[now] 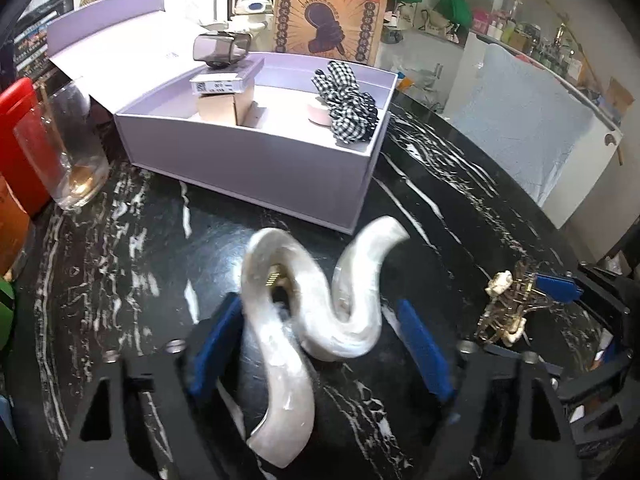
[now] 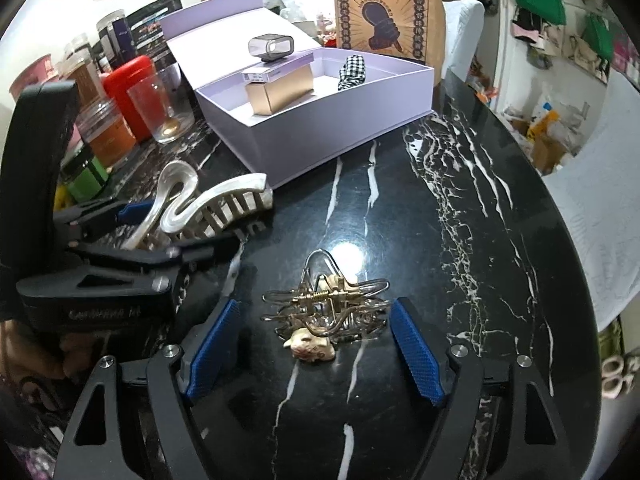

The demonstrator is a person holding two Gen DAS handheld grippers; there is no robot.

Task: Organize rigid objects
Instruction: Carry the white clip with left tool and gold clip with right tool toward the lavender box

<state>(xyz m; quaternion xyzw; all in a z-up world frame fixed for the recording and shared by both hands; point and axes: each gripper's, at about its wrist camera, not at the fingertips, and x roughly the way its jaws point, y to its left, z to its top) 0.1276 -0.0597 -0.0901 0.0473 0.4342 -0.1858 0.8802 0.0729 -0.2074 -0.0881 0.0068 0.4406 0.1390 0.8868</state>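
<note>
A pearl-white wavy hair claw (image 1: 280,320) lies on the black marble table (image 1: 120,260) between the blue pads of my left gripper (image 1: 318,312). The left pad is against it and the right pad stands a little off, so the jaws are open. A gold wire hair claw (image 2: 324,312) with small cream ornaments lies between the pads of my right gripper (image 2: 316,308), which is open with gaps on both sides. Behind both stands an open lilac box (image 1: 248,156) holding a gold carton (image 1: 224,108), a checked scrunchie (image 1: 348,108) and a pink roll (image 1: 320,114).
A drinking glass (image 1: 68,148), a red container (image 1: 20,140) and several jars (image 2: 104,136) crowd the table's left side. A brown printed paper bag (image 1: 332,8) stands behind the box. The round table edge (image 2: 580,280) curves away on the right.
</note>
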